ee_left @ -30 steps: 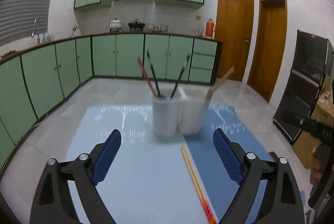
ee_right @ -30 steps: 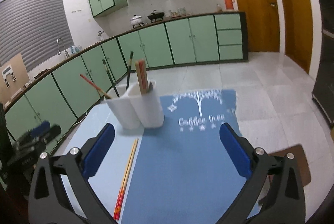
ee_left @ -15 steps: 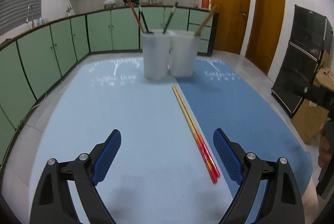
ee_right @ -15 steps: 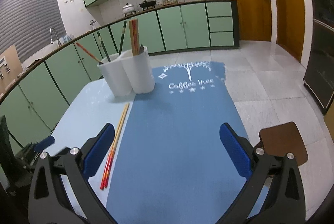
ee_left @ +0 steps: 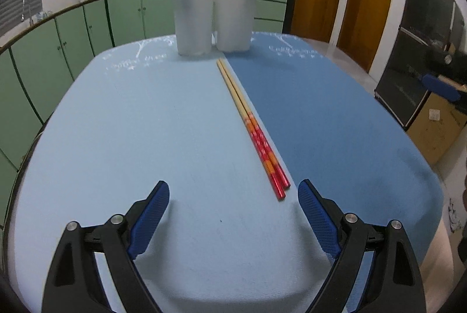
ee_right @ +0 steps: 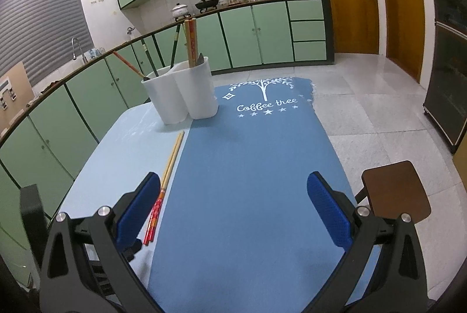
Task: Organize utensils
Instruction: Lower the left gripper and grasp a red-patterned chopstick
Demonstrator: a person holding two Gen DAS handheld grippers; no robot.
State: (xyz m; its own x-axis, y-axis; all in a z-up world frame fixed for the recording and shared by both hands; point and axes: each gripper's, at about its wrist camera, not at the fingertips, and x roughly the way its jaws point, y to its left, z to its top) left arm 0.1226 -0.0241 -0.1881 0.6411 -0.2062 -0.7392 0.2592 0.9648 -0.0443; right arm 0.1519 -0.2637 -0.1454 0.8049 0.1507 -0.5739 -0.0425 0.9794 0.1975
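Both tongs gape wide and empty, the left gripper (ee_left: 233,213) low over the table's (ee_left: 131,143) near edge with the red-handled chopsticks (ee_left: 251,126) lying just ahead, pointing toward the white utensil holder (ee_left: 214,21) at the far edge, the right gripper (ee_right: 233,210) beside them.

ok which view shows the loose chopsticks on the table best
The left wrist view: the chopsticks lie unobstructed from pale tips to red handles, along the seam between the two mats. In the right wrist view, the right gripper's left finger crowds their red ends at the frame's left.
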